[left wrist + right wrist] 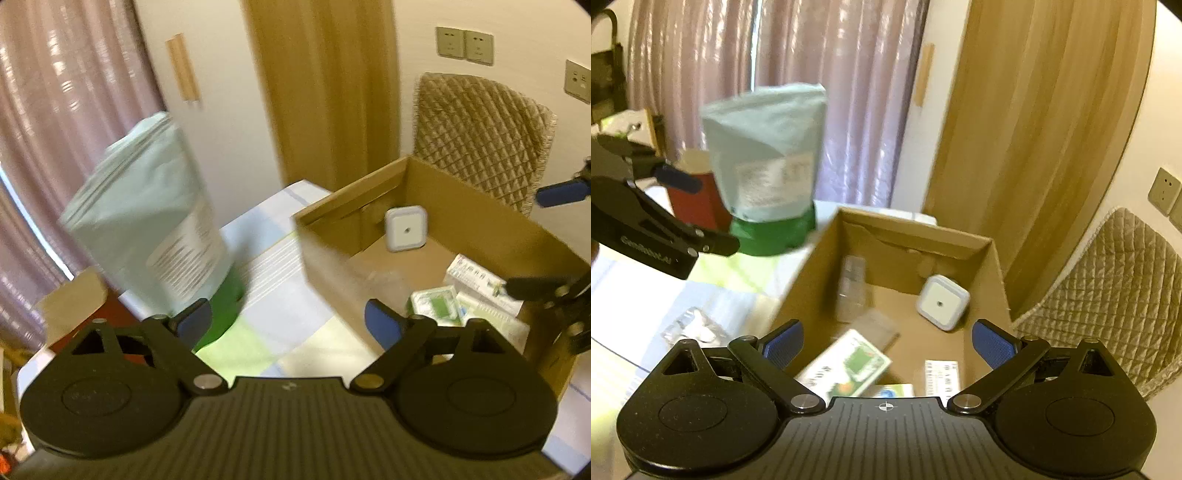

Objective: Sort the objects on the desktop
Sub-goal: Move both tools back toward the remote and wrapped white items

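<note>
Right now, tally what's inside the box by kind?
In the cardboard box:
White square plug-in device: 1
Clear plastic cup: 1
Printed packets or cartons: at least 3, partly hidden by the gripper body
Total: at least 5

One cardboard box [912, 236] is present. It contains one white square device [942, 302], one clear plastic cup [852, 284] and at least three printed packets [849, 363]; the blur prevents a firmer count. One pale green pouch [768, 166] stands outside it. Two hand-held grippers: left [288, 321], right [886, 343].
</note>
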